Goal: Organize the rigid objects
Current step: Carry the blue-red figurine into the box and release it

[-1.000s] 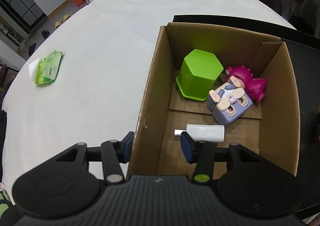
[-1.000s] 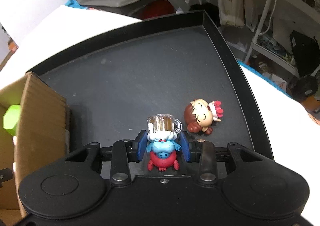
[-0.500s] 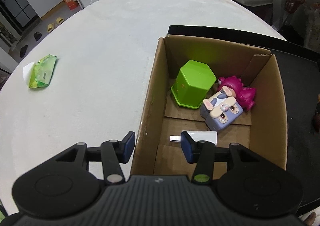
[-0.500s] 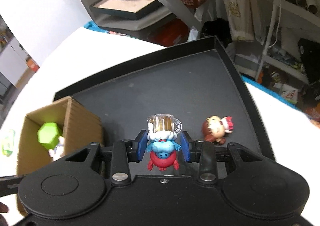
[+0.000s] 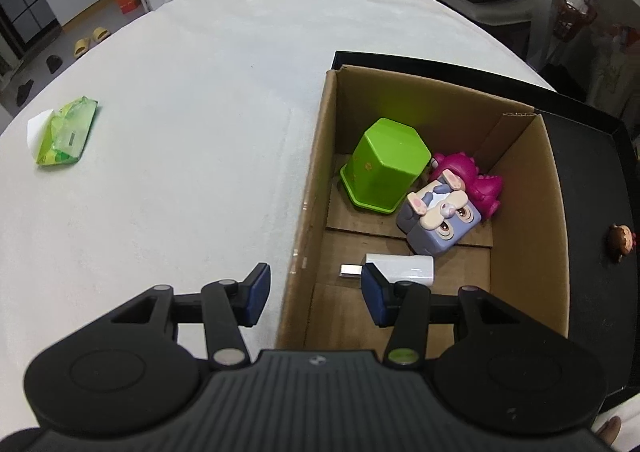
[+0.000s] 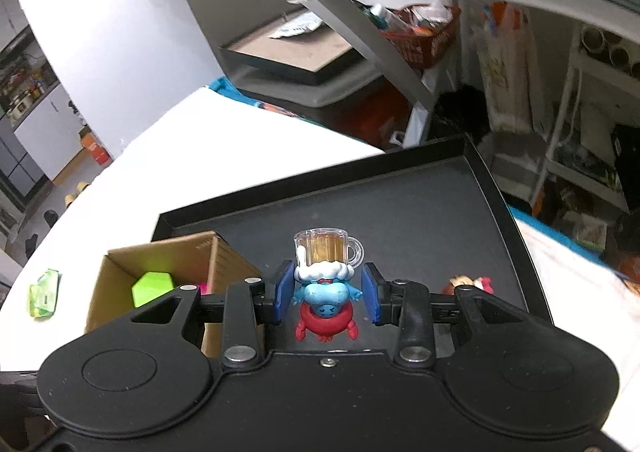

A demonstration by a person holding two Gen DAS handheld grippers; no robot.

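My right gripper (image 6: pixel 326 292) is shut on a small figurine (image 6: pixel 325 284) with a blue body, red crab base and a beer mug on top, held above the black tray (image 6: pixel 400 203). A brown-haired doll figurine (image 6: pixel 470 283) lies on the tray to the right, also in the left wrist view (image 5: pixel 619 242). The cardboard box (image 5: pixel 308 187) holds a green hexagonal cup (image 5: pixel 384 163), a purple rabbit cube (image 5: pixel 440 219), a pink dragon toy (image 5: pixel 476 179) and a white USB adapter (image 5: pixel 396 270). My left gripper (image 5: pixel 316 296) is open, straddling the box's left wall near its front.
A green wet-wipe packet (image 5: pixel 64 135) lies on the white table (image 5: pixel 180 111) at the left. The box (image 6: pixel 120 272) sits in the tray's left corner. Shelves and clutter stand beyond the table at the right.
My right gripper has risen and tilted up with the figurine, so the tray and box look farther away. The left gripper has pulled back slightly from the box.
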